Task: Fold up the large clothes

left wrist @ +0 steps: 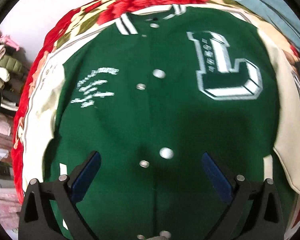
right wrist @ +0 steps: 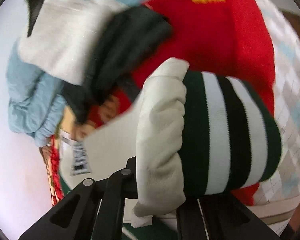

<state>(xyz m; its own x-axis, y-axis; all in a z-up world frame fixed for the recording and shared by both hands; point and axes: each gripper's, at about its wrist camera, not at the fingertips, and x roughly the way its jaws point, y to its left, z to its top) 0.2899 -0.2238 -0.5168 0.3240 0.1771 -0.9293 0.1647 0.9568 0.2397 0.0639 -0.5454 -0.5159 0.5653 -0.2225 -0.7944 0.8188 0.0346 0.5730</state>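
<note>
A green varsity jacket (left wrist: 170, 110) with cream sleeves, silver snaps and a large white "L" patch lies spread front-up on a floral blanket. My left gripper (left wrist: 150, 170) hovers over its lower front, jaws wide open and empty, blue pads (left wrist: 88, 172) showing. In the right wrist view, my right gripper (right wrist: 160, 196) is shut on the jacket's cream sleeve (right wrist: 162, 140) at its green-and-white striped cuff (right wrist: 230, 132), holding it lifted. The fingertips are hidden by the fabric.
The red floral blanket (left wrist: 150, 0) covers the bed. A light blue garment (right wrist: 30, 100), a grey one and a dark one are piled beyond the sleeve. A red garment (right wrist: 220, 40) and a pale argyle one lie at right. Folded clothes stack at left (left wrist: 2, 64).
</note>
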